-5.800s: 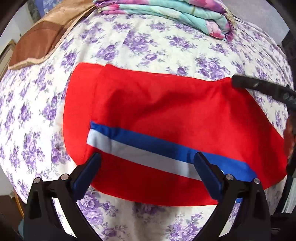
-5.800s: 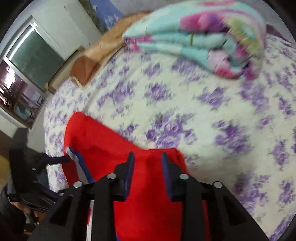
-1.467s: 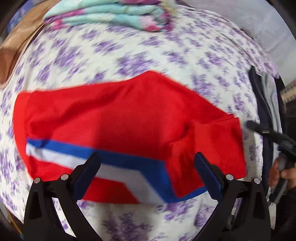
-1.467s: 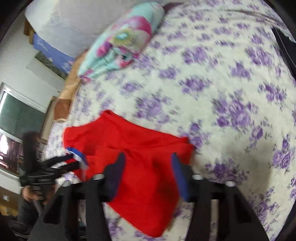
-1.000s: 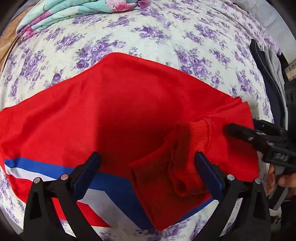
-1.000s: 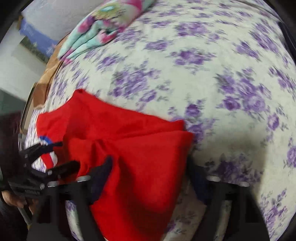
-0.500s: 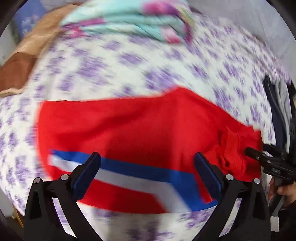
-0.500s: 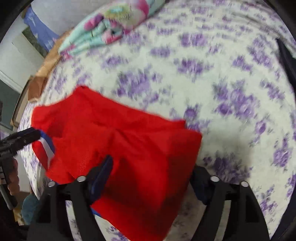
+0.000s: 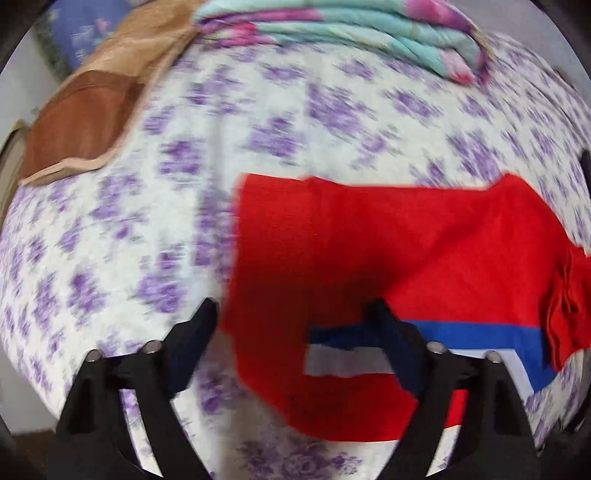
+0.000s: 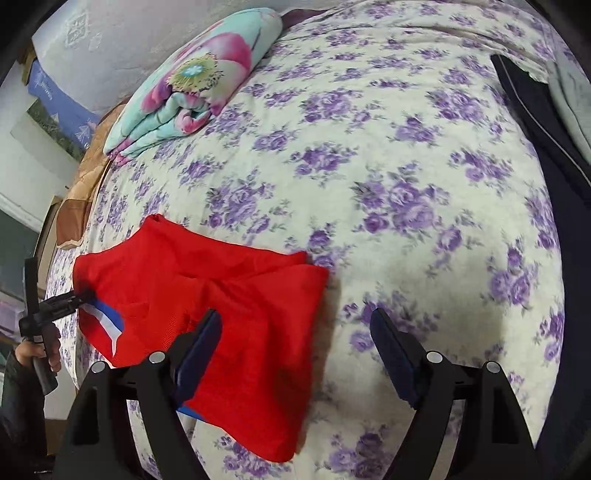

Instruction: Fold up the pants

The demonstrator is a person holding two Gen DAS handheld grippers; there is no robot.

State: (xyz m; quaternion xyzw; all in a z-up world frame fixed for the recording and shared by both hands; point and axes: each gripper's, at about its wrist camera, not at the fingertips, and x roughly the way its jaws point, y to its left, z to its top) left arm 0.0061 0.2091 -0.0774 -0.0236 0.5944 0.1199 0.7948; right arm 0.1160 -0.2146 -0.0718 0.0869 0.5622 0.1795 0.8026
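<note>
The red pants [image 9: 388,258] with a blue and white side stripe [image 9: 476,336] lie folded on the flowered bed sheet [image 9: 110,240]. My left gripper [image 9: 291,339] is open just over the pants' left near edge, holding nothing. In the right wrist view the pants [image 10: 236,295] lie left of centre, ribbed waistband end nearest. My right gripper [image 10: 295,350] is open, its left finger over the waistband end, its right finger over bare sheet. The left gripper shows there [image 10: 62,301], its tips at the pants' far end.
A folded teal and pink quilt [image 9: 351,33] lies at the bed's far side, also seen in the right wrist view [image 10: 192,81]. A brown pillow [image 9: 85,114] sits at the far left. Dark and grey clothes [image 10: 546,122] lie along the bed's right edge.
My left gripper has swung left, from centred over the pants to their left end. My right gripper stays open over the waistband end. The pants lie as before.
</note>
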